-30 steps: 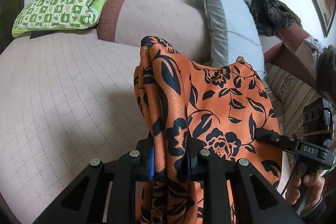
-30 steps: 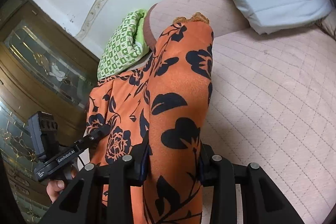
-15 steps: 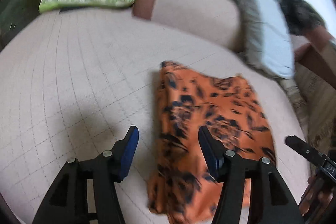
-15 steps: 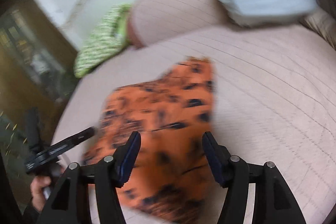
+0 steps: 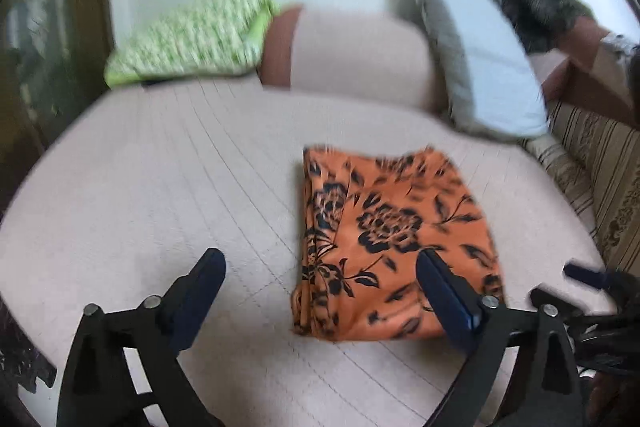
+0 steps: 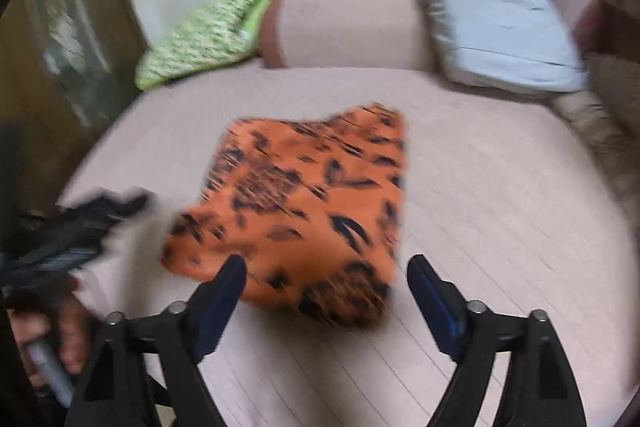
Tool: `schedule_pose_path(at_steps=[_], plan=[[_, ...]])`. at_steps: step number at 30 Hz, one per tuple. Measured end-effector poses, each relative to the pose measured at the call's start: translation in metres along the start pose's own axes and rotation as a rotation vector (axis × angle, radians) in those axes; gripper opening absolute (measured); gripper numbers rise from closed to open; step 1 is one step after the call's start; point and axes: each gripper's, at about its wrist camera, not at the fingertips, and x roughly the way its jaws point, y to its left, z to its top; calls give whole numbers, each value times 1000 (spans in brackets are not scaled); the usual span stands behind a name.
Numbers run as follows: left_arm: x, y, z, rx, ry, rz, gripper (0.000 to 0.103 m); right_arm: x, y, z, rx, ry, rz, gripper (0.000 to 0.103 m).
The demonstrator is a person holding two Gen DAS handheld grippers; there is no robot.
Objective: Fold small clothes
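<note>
An orange garment with black flower print (image 5: pixel 384 235) lies folded flat on the pink quilted bed (image 5: pixel 160 195). It also shows in the right wrist view (image 6: pixel 312 203), blurred by motion. My left gripper (image 5: pixel 320 267) is open and empty, above and just short of the garment's near left edge. My right gripper (image 6: pixel 326 269) is open and empty, over the garment's near edge. The right gripper's tip shows at the left view's right edge (image 5: pixel 584 273). The left gripper with the hand shows at the right view's left edge (image 6: pixel 80 223).
At the head of the bed lie a green checked pillow (image 5: pixel 188 39), a pink bolster (image 5: pixel 360 59) and a grey-white pillow (image 5: pixel 480 67). A striped cloth (image 5: pixel 596 179) lies along the right side. A wooden cabinet with glass (image 6: pixel 60 47) stands on the left.
A second ago both grippers were shut on the garment and held it up. They opened, the garment dropped flat on the bed, and both grippers have drawn back and opened wider.
</note>
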Motion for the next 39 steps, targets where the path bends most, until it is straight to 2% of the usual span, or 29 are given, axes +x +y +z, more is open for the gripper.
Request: schedule_pose_path(at_steps=[2, 5, 7, 8, 10, 16, 22, 30, 39], plan=[[-17, -13, -4, -8, 10, 23, 102, -3, -3, -16, 18, 28, -50, 87], [-32, -21, -12, -25, 25, 10, 102, -17, -1, -42, 37, 10, -99, 88], [-41, -25, -16, -3, 25, 25, 102, -27, -3, -52, 57, -7, -131, 92], [-45, -25, -17, 4, 19, 29, 102, -32, -2, -54, 59, -16, -139, 97], [-54, -29, -19, 17, 5, 35, 102, -41, 1, -53, 54, -53, -170, 103], [-68, -33, -20, 38, -6, 8, 102, -65, 8, -44, 19, -122, -197, 103], [-75, -38, -16, 63, -5, 33, 102, -67, 16, -40, -23, -129, -204, 103], [-72, -37, -10, 40, 19, -11, 102, -68, 24, -30, -83, -149, -202, 103], [-61, -38, -1, 35, 19, -5, 102, -61, 29, -18, -107, -151, -187, 103]])
